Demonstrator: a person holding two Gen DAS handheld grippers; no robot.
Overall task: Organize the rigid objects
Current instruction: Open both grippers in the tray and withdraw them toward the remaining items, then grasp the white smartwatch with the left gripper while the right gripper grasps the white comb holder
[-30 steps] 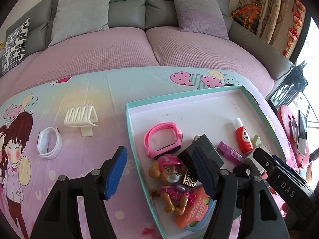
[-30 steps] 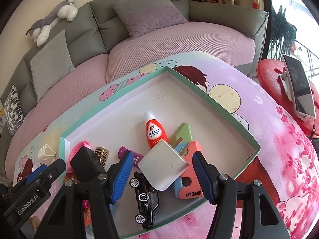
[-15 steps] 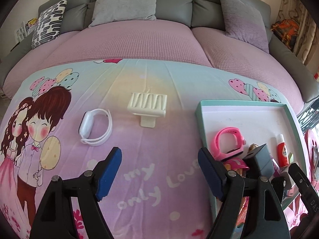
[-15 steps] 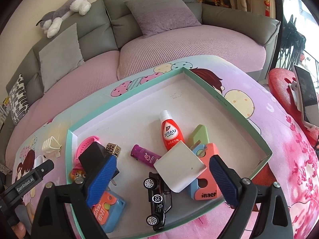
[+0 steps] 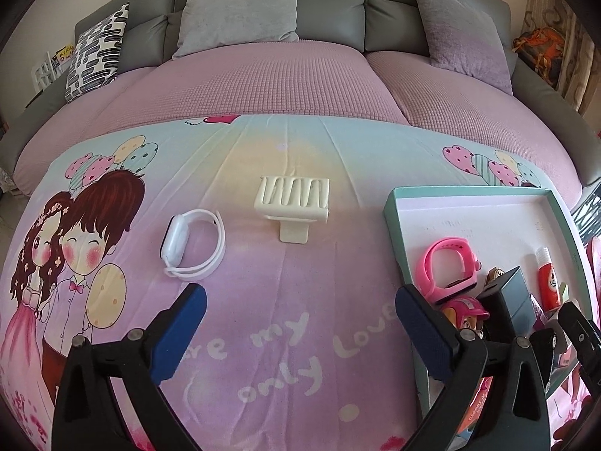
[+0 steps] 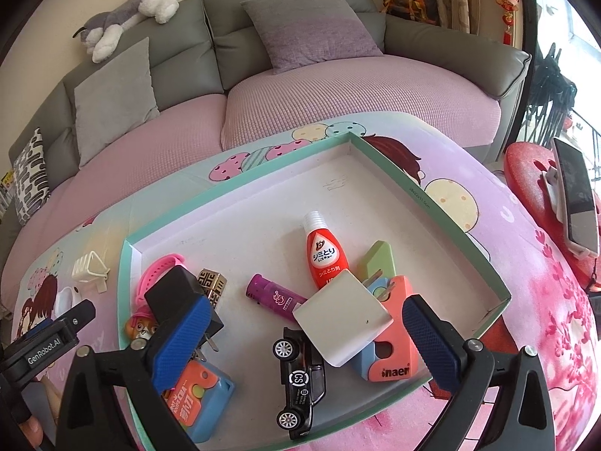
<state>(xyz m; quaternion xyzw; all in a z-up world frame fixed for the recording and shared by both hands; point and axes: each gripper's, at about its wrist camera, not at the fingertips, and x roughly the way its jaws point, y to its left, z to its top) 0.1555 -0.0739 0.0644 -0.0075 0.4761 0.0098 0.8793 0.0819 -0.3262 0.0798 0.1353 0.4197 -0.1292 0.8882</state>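
The tray [image 6: 443,212], a shallow box with a teal rim and a pale floor, sits on a cartoon-printed cloth [image 5: 285,323] and holds most of the small things. Inside it, near its middle, a red bottle [image 6: 326,259] with a white cap lies flat; a purple tube [image 6: 276,298] lies just beside the bottle toward the tray's near-left. A white square block [image 6: 343,323] rests tilted on top of an orange and blue plastic piece [image 6: 394,353] and a green one [image 6: 377,261], against the tray's near-right wall. A black toy car [image 6: 300,383] lies by the tray's near wall, touching the white block's lower edge. At the tray's left end are a pink watch [image 5: 449,267], a gold patterned cube [image 6: 212,285], a black box [image 6: 176,300], a toy puppy [image 6: 141,329] in a pink hat, and an orange and blue card-like toy [image 6: 197,400].

Outside the tray, to its left on the cloth, a cream comb-like clip [image 5: 292,199] lies flat, and farther from the tray a white watch [image 5: 191,242] lies on its side (both well apart from the tray's wall).

The left gripper [image 5: 296,319] hangs above bare cloth left of the tray, its jaws spreading apart with nothing between them. The right gripper [image 6: 304,323] hangs over the tray's near side, jaws likewise spreading wide; the white block and the car show in the gap, but the pads [image 6: 430,342] touch neither. Behind the tray runs a grey sofa [image 6: 300,56] with cushions.
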